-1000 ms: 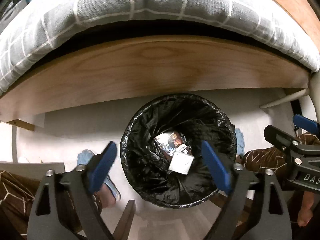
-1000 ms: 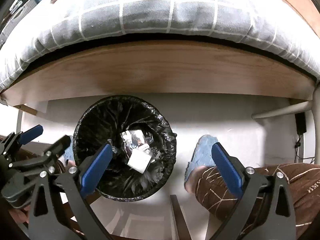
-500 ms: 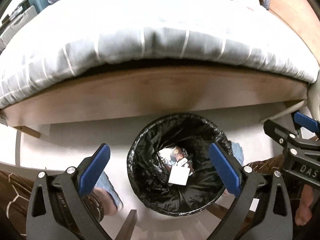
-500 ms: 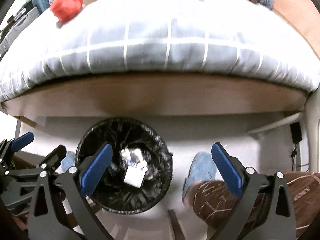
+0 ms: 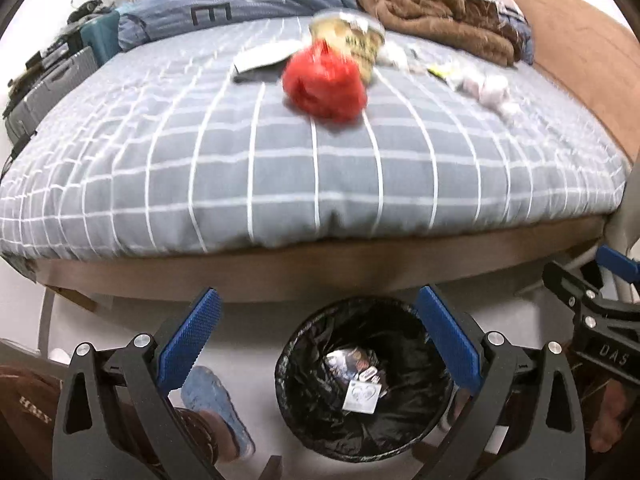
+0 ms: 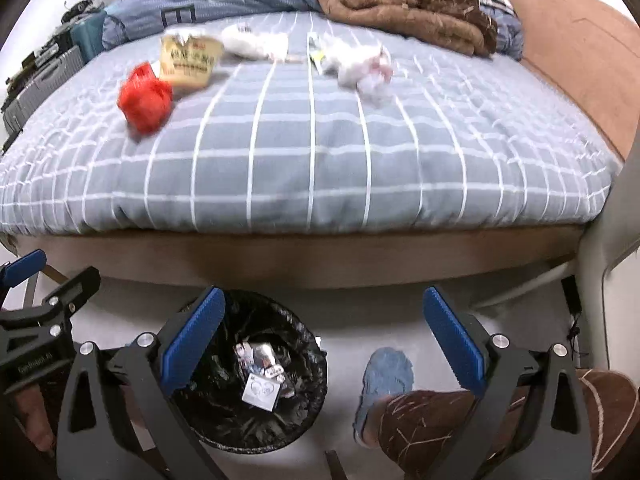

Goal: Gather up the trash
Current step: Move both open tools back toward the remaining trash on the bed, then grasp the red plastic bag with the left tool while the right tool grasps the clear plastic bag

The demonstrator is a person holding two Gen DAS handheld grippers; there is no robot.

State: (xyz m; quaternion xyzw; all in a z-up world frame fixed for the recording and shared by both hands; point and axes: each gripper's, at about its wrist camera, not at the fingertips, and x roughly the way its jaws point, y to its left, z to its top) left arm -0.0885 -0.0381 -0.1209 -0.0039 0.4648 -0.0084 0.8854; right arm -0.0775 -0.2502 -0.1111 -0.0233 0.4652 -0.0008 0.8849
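Evidently this is the gap between one drop and the next pick: both grippers hang over the floor by the bed [image 5: 320, 184], its grey checked cover strewn with trash not yet collected. Largest of it is the tan printed bag [image 6: 191, 60], then the red crumpled plastic bag [image 5: 324, 84] lying just in front of it, then the white crumpled tissues [image 6: 360, 66] off to the right — all blurred, so finer detail cannot be told. On the floor, close against the bed frame, stands the bin with a black liner [image 5: 400, 312], a few wrappers and a white card [image 5: 360, 396] already at its bottom.

The next move, I judge, calls for a reach up and forward over the mattress edge to one of those pieces, the red bag being nearest.

The left gripper [image 5: 320, 336] has its blue pads spread wide and holds nothing; the right gripper [image 6: 324, 336] is likewise wide apart and empty — neither touches anything.
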